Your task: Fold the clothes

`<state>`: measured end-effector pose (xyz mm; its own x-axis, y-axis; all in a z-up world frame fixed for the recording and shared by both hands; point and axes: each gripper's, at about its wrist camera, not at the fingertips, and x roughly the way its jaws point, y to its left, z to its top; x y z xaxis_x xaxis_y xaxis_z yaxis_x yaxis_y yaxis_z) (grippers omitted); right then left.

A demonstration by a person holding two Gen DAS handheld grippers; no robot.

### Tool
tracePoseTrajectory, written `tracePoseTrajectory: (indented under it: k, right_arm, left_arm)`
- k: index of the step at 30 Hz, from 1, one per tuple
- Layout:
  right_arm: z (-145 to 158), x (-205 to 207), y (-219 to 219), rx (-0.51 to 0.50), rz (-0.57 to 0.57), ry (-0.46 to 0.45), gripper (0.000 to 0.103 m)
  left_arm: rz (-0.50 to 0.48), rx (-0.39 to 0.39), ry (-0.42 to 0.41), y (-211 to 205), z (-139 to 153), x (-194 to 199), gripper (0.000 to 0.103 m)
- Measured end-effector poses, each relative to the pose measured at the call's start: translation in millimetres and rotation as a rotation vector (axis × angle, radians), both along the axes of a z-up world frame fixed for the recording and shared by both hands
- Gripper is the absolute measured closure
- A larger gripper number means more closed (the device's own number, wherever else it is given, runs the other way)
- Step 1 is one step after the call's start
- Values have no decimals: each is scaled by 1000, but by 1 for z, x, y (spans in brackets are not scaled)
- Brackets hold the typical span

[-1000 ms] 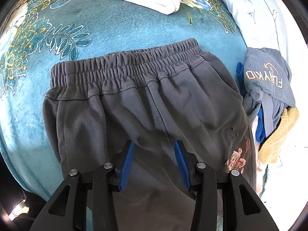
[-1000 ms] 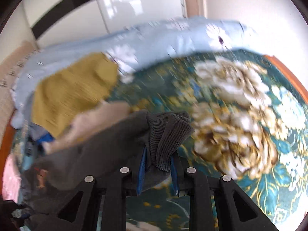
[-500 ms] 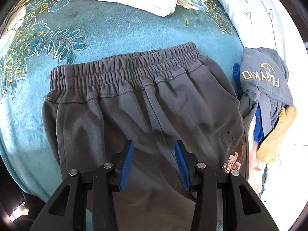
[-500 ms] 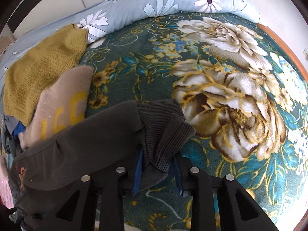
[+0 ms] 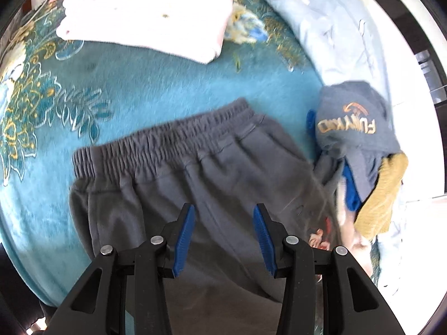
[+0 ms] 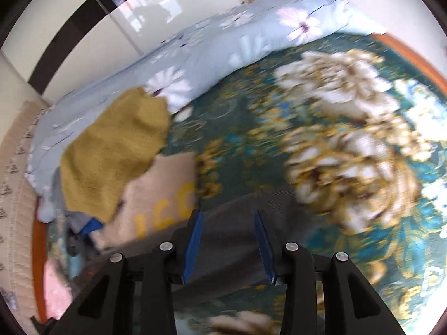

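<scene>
Below the left gripper [image 5: 223,237], which points forward and down from just above the cloth, the grey trousers [image 5: 195,184] lie spread flat on the teal floral blanket [image 5: 156,83], waistband on the far side. Its blue-padded fingers [image 5: 183,240] stand wide apart with nothing between them but the trouser fabric underneath; whether the tips touch it cannot be told. Beyond the trousers' waistband sits a folded white garment [image 5: 145,14], and just beside the trousers on the right is a heap topped by a blue-grey garment with orange lettering [image 5: 354,120], with a mustard knit [image 5: 382,195] below it and a pale blue floral quilt [image 5: 329,28] behind. A small cartoon print [image 5: 317,237] shows at the trousers' right edge. Only the right wrist view shows the other end: the right gripper [image 6: 227,245] is held low and roughly level over a grey trouser leg [image 6: 251,209] that runs across the blanket's large cream flowers [image 6: 349,162], much blurred. Its fingers [image 6: 192,240] are also spread wide, gripping nothing, the leg lying beneath and past them. Left of that leg lie a beige garment with yellow lettering [image 6: 164,192] and the mustard knit, with the quilt along the far side.
</scene>
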<state>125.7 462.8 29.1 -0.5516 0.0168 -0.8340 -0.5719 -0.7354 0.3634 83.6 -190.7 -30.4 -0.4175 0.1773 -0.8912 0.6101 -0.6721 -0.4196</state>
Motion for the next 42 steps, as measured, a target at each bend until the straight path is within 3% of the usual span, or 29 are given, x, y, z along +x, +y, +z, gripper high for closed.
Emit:
tracePoseTrajectory:
  k: [2,8,13,18,21,26,28,36,40,42]
  right_arm:
    - [-3,-21,-22,-59,70,-1,62]
    - [-23,-60,-84,-50,235,-53,61]
    - [-73,-75,-73,-94,166,-185,59]
    - [-90,-64,-60,-94,101,-207,59]
    - [-89,-57,-54,-50,94,-217,59]
    - [-76,-38,-33,-1,-18,-184,59]
    - [-69,-33,-27,-14,-43,-166,59]
    - [-33,3,-22,-100,33,-92,59]
    - [-28,56,-21,-129,44,-97,59]
    - [-26,84,-19,-140,38,-111,59]
  left_arm:
    - [11,17,0,-3,-3,-2,58]
    - [64,34,-61,-9,-10,25,58]
    - [54,51,-58,-11,-13,25,58]
    - [126,36,-11,-31,5,46,58]
    - [161,15,-45,-56,7,62,58]
    - [145,1,-142,-80,5,84,58]
    - [119,11,-171,-84,-1,88,58]
    - [31,-7,-291,-70,-31,76,58]
    - [-4,-55,-335,-59,-40,68,58]
    - [26,-34,-349,-62,-46,71,58]
